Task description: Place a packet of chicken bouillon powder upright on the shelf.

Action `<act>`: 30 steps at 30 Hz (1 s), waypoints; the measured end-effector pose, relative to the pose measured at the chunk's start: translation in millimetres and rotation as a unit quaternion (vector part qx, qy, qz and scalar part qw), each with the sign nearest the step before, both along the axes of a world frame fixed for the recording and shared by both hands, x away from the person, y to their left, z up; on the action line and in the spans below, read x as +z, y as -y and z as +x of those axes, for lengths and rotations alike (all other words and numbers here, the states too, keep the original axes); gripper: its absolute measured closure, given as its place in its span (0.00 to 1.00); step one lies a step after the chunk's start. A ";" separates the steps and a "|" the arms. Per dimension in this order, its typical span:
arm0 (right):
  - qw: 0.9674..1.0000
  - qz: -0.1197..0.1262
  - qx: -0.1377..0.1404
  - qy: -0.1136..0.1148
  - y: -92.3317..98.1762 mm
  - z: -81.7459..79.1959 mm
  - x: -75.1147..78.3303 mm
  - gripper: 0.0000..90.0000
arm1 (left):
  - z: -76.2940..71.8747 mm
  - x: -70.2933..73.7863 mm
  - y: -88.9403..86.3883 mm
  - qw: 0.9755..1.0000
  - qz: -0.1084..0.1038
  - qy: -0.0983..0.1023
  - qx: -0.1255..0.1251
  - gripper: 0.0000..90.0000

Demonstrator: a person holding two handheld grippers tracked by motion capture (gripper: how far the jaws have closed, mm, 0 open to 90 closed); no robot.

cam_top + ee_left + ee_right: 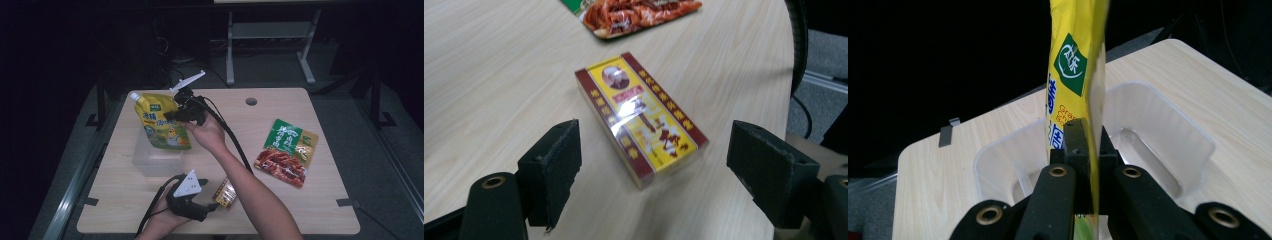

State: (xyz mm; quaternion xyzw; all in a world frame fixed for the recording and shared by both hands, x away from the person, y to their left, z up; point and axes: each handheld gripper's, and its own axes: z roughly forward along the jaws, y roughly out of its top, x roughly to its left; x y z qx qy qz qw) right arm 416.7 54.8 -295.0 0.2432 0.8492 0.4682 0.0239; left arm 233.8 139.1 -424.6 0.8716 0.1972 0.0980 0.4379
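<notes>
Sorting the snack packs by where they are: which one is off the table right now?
The yellow spouted pouch, pinched in the right gripper above the clear bin. The red-and-green packet and small yellow box lie flat on the table.

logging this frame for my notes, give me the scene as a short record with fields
surface: light wooden table
left tool: open, jaws either side of a yellow and maroon box, not touching it
box state: lying flat near the table's front edge
right tool: shut on the edge of a yellow spouted pouch
pouch state: held upright above a clear plastic bin
bin contents: cannot tell
other item: green and red snack packet flat on the table's right side
</notes>
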 end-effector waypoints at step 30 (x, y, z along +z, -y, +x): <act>0.999 0.006 -0.041 -0.029 -35.9 -2.6 -35.2 1.00 | -15.2 -3.0 -25.5 1.000 -0.009 -0.004 0.020 0.24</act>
